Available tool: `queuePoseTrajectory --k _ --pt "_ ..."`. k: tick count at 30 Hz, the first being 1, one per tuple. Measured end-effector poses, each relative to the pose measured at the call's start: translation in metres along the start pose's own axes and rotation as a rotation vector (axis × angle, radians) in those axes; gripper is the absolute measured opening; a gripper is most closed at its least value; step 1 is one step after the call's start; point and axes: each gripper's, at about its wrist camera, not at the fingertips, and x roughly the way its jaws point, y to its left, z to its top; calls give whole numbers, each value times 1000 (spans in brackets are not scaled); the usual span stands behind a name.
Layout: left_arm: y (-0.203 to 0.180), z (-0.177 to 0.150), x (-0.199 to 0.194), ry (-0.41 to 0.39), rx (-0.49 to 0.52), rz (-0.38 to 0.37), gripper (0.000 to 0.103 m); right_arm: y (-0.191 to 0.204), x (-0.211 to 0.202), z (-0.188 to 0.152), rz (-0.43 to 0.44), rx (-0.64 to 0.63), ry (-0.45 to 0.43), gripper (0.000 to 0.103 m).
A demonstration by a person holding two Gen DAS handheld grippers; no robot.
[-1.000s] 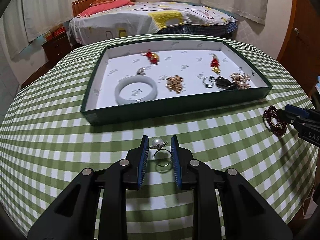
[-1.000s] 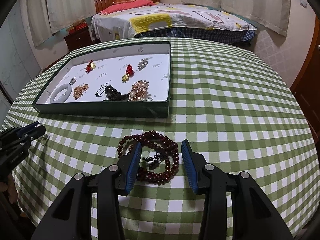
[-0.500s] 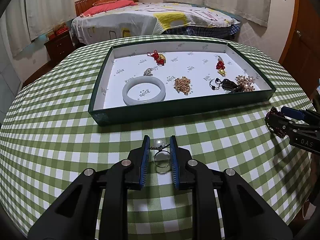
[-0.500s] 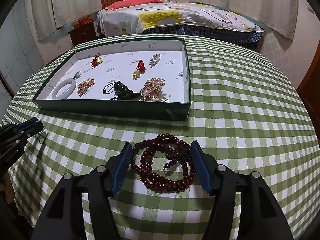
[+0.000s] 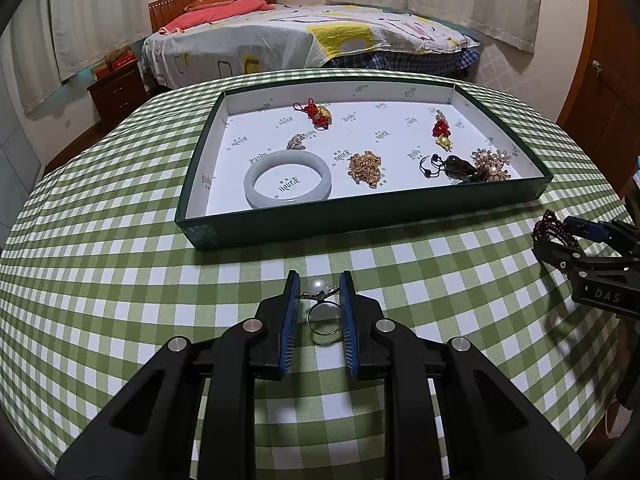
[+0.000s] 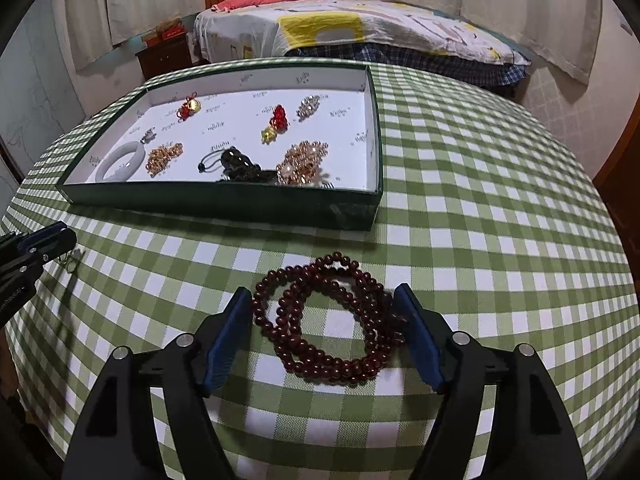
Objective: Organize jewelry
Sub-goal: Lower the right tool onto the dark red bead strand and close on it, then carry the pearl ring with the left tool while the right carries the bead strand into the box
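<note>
Both wrist views were evenly lit, soft indoor light from above, no harsh glare. Focus was sharp across the checked bench (image 5: pixel 120 280) and the tray (image 5: pixel 360 220). Strong fisheye: the bench bulged, black vignette in the corners. Soft shadows fell under the left gripper (image 5: pixel 319 293) and right gripper (image 6: pixel 326 312). Curtains (image 6: pixel 520 8) glowed faintly; no motion blur.

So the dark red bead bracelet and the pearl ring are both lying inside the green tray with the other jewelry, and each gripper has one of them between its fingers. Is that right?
Not quite. Neither is in the green tray. The right wrist view shows the dark red bead bracelet lying on the checked tablecloth in front of it, and the left wrist view shows the pearl ring there too. The rest holds: each lies between a gripper's fingers.
</note>
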Motion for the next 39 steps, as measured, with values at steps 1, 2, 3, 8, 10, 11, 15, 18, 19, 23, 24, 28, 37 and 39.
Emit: queuePoseTrajectory --k 1,2,3,8,10,11,15,18,19,23,24,28,37,39 --pt "0 0 0 1 0 -1 20 -1 0 0 -2 7 -1 71" --pt "0 0 0 1 -1 -1 20 -2 -1 0 -4 8 -3 71" --pt "0 0 0 1 -1 -1 20 -2 0 1 -7 8 -4 71" --pt "1 -1 2 7 -5 -3 20 -2 1 -1 -5 12 -9 70" --pt "2 -2 3 7 -7 -4 20 -2 0 -1 -1 16 -14 64" --pt "2 -2 3 7 -7 -4 20 -2 0 -1 3 15 -18 60" --pt "3 -2 3 8 -8 -6 20 0 -3 -2 19 12 -22 41" --pt "4 -2 3 8 -9 -5 20 1 -5 -3 37 15 -24 28" --pt "4 -2 3 8 -9 -5 20 2 -5 -3 41 12 -22 25" --pt "8 -2 1 5 -12 -3 20 6 -6 -4 40 1 -24 20" --pt "9 -2 1 2 -12 -3 20 6 -6 -4 38 -1 -25 20" --pt "12 -1 -1 -3 -16 -5 20 8 -7 -4 36 -3 -26 20" --pt "12 4 -18 -44 -17 -20 20 16 -31 2 39 -8 -81 20" --pt "11 7 -26 -60 -17 -25 20 18 -41 6 42 -9 -108 20"
